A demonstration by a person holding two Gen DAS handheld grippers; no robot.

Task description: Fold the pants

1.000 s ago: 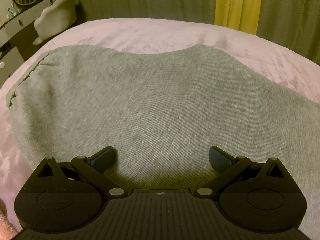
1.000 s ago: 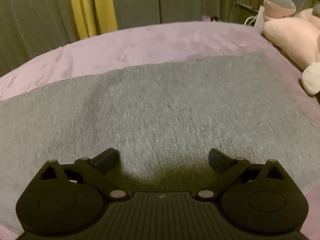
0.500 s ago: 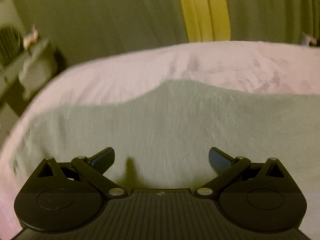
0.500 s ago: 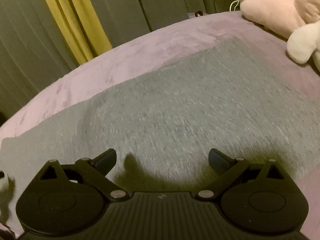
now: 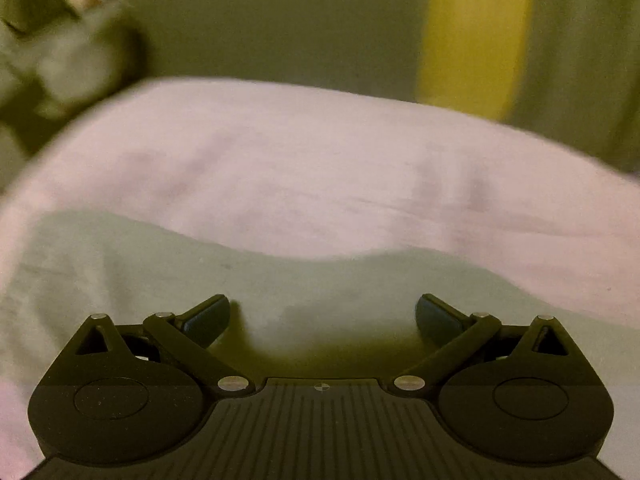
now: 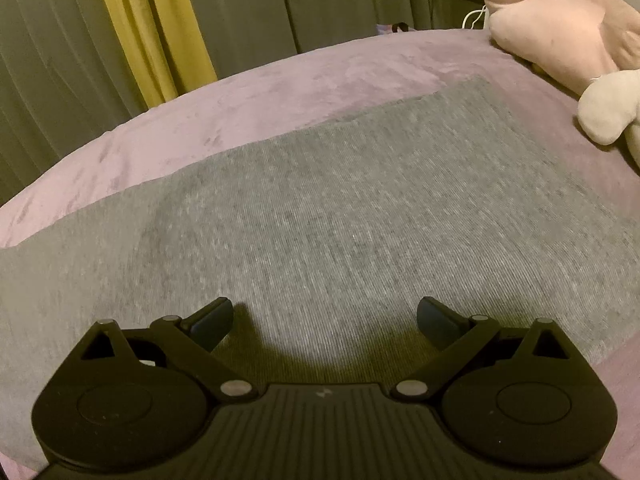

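Observation:
Grey pants [image 6: 340,216] lie spread flat on a pink bed cover [image 6: 280,92], filling most of the right wrist view. My right gripper [image 6: 325,318] hovers open just above the near part of the fabric, nothing between its fingers. The left wrist view is blurred by motion; there the pants [image 5: 120,264] show as a pale grey band across the lower half, with the bed cover [image 5: 300,168] beyond. My left gripper [image 5: 322,314] is open over the near edge of the fabric and holds nothing.
Pink and white plush toys [image 6: 576,36] lie on the bed at the far right. Grey curtains with a yellow strip [image 6: 148,28] hang behind the bed. A blurred white plush and shelf [image 5: 60,52] stand off the bed's far left.
Both grippers tilted up and pulled back, so less of the pants shows in the left wrist view. The right view swung toward the plush toys. Both stayed open.

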